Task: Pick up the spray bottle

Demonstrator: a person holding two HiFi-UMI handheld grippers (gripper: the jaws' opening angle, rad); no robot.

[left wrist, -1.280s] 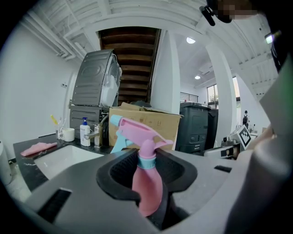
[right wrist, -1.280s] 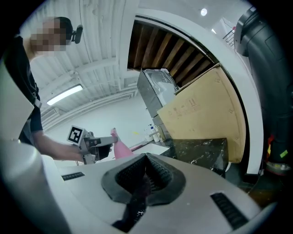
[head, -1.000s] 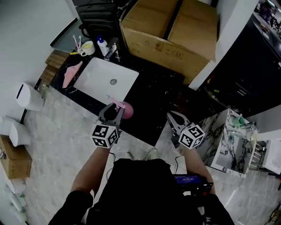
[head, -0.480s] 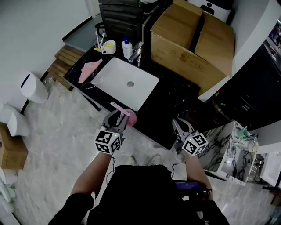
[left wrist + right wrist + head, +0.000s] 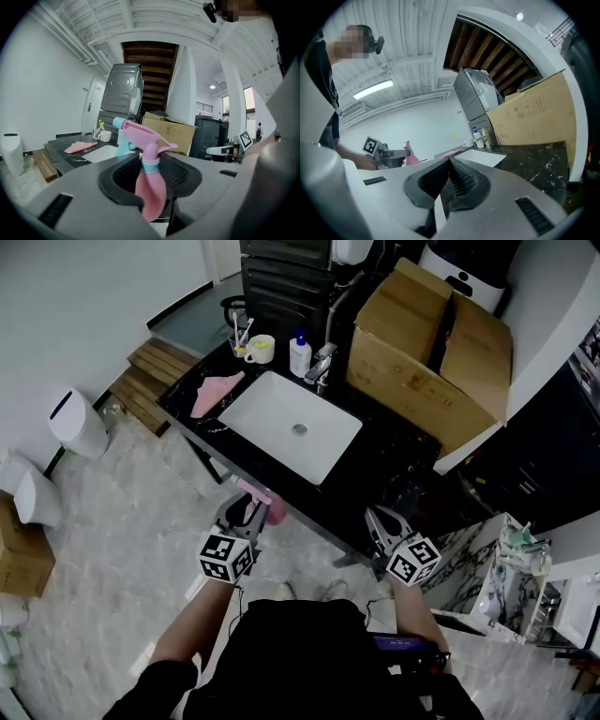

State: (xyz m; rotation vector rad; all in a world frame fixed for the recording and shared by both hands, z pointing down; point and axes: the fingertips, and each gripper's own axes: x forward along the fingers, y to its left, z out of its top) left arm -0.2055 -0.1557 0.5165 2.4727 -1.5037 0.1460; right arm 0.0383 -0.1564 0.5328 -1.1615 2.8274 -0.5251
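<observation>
The spray bottle (image 5: 150, 190) is pink, with a pink trigger head and a light blue nozzle. It stands upright between the jaws of my left gripper (image 5: 150, 180), which is shut on its body. In the head view the left gripper (image 5: 246, 513) holds the bottle (image 5: 272, 509) over the floor, just in front of the black counter (image 5: 370, 470). My right gripper (image 5: 380, 521) hovers at the counter's front edge. In the right gripper view its jaws (image 5: 450, 176) meet with nothing between them, and the left gripper (image 5: 389, 155) with the bottle (image 5: 410, 158) shows off to the left.
On the counter are a white sink (image 5: 291, 427), a faucet (image 5: 322, 362), a soap bottle (image 5: 300, 354), a cup (image 5: 260, 348) and a pink cloth (image 5: 216, 393). A large cardboard box (image 5: 431, 343) fills its right end. A white bin (image 5: 75, 423) and wooden steps (image 5: 155, 367) stand left.
Both grippers have drawn back from the counter toward the person. The bottle, earlier over the counter's edge beside the sink, now hangs over the floor, still held.
</observation>
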